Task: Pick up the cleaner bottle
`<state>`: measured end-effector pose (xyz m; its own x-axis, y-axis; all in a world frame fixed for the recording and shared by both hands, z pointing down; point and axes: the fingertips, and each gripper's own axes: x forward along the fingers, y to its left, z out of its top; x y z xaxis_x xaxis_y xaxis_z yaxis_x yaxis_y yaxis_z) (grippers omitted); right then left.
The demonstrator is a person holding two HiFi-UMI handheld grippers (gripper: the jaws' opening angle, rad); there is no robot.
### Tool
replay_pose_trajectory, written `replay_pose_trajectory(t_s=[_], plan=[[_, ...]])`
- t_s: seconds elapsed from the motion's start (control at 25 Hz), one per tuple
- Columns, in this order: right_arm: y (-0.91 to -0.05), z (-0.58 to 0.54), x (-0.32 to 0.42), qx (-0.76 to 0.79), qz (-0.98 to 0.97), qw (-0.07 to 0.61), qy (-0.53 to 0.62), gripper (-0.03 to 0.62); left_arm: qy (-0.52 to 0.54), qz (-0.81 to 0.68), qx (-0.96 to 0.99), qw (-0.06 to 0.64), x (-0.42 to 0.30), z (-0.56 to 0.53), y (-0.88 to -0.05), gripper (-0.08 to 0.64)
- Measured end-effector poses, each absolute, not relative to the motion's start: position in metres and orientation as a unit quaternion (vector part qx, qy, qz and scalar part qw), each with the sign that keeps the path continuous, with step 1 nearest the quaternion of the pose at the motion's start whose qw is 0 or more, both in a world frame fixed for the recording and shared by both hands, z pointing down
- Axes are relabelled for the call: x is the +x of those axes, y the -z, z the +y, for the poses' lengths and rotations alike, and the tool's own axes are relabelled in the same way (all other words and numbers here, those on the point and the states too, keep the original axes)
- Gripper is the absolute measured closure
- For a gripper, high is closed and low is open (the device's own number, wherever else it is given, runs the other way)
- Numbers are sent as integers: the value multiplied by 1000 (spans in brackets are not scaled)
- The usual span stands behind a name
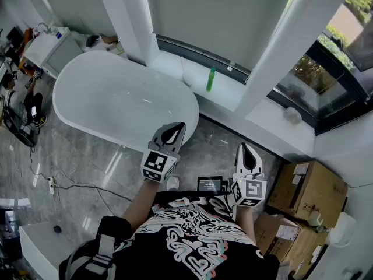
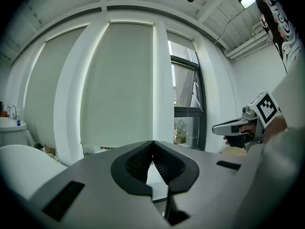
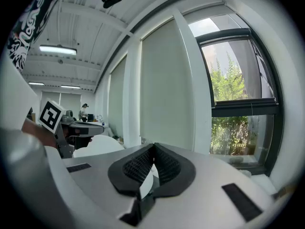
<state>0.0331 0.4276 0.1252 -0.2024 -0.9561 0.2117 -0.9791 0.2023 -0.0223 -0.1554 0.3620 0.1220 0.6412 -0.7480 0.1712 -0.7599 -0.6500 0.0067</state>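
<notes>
I'm watching the cleaner bottle (image 1: pixel 210 79): a small green bottle standing upright on the white ledge (image 1: pixel 230 98) under the window (image 1: pixel 317 83), at about 12 o'clock from my two grippers and well apart from both. Neither gripper view is showing it.

I'm judging it to be light plastic, smooth and probably a bit slippery, with walls that may give if I squeeze hard. Being slim and upright, it is likely to tip at a sideways nudge. I'm planning to take it across the middle of the body, below the narrow neck, with the pads square on either side.

The left gripper (image 1: pixel 174 128) is hovering over the near end of the bathtub (image 1: pixel 111 98), with the bottle at roughly 1 o'clock from it. Its jaws are sitting together with nothing between them. The right gripper (image 1: pixel 245 149) is hanging over the grey floor (image 1: pixel 215 144) short of the ledge, with the bottle at about 11 o'clock from it. Its pads are also meeting at the tips, empty. Both are pointing slightly downward toward the window wall.

Either gripper is going to need its jaws parted before closing in on the bottle.

Further out, the bathtub is filling the 10 o'clock side, and cardboard boxes (image 1: pixel 309 191) are stacked at 4 o'clock.
</notes>
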Motion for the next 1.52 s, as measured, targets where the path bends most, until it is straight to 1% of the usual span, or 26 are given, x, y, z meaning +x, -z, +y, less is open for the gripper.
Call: replay_pose_trajectory(t_s=[0.4, 0.56, 0.84, 1.04, 1.2, 1.52], plan=[[-128, 431, 45, 618, -779, 75, -77, 566, -87, -420, 903, 38, -140, 368, -124, 543], [-131, 431, 49, 610, -784, 64, -92, 565, -89, -422, 902, 36, -134, 368, -124, 543], [-136, 437, 74, 618, -778, 63, -93, 565, -87, -436, 895, 42, -120, 373, -126, 543], [-134, 443, 86, 610, -786, 60, -83, 565, -98, -441, 892, 23, -108, 382, -127, 543], [-138, 450, 92, 602, -793, 62, -79, 565, -96, -446, 889, 23, -98, 393, -131, 543], [-143, 448, 91, 591, -799, 63, -88, 565, -97, -466, 879, 35, -106, 392, -136, 543]])
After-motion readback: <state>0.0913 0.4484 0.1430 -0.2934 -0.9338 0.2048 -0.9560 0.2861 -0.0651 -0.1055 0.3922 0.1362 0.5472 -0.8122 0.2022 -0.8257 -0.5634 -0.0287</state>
